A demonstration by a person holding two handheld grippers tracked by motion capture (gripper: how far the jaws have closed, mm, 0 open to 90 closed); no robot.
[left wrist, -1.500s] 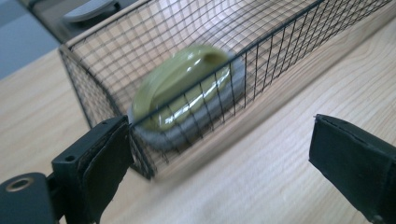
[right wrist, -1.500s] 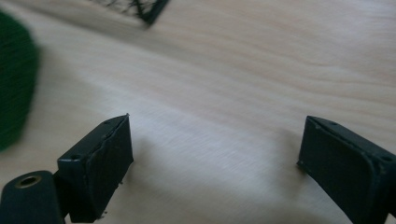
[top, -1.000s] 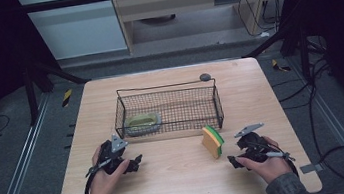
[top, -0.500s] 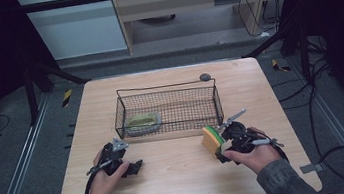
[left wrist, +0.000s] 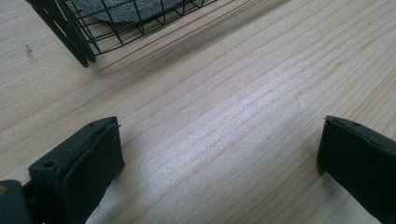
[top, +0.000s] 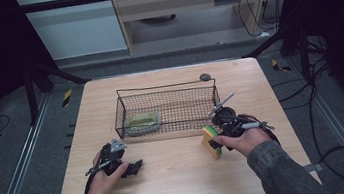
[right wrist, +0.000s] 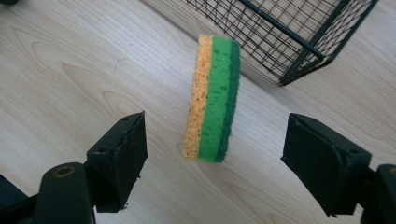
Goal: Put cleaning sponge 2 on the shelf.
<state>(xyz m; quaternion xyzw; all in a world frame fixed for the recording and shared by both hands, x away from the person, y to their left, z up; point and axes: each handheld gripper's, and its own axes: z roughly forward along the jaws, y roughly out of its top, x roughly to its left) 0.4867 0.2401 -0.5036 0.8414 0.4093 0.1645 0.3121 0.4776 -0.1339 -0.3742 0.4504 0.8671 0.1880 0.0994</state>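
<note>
A yellow-and-green sponge (top: 210, 138) (right wrist: 212, 98) stands on edge on the wooden table (top: 180, 176), just in front of the wire basket's (top: 166, 85) right corner. My right gripper (top: 217, 140) (right wrist: 217, 122) straddles it. Its jaws have just been closing, and a gap still shows on each side of the sponge. At the front left, my left gripper (top: 136, 166) (left wrist: 223, 135) rests low over bare wood. Its jaws have just been opening and stand wide with nothing between them.
The black wire basket (left wrist: 93, 28) (right wrist: 299, 42) sits mid-table and holds a green-and-grey pad (top: 143, 122) at its left end. A small dark round object (top: 204, 77) lies behind the basket. Bare tabletop lies between the two hands.
My right hand has moved left, from the table's right side to the sponge, and now has its jaws on either side of it. The left hand has stayed in place.
</note>
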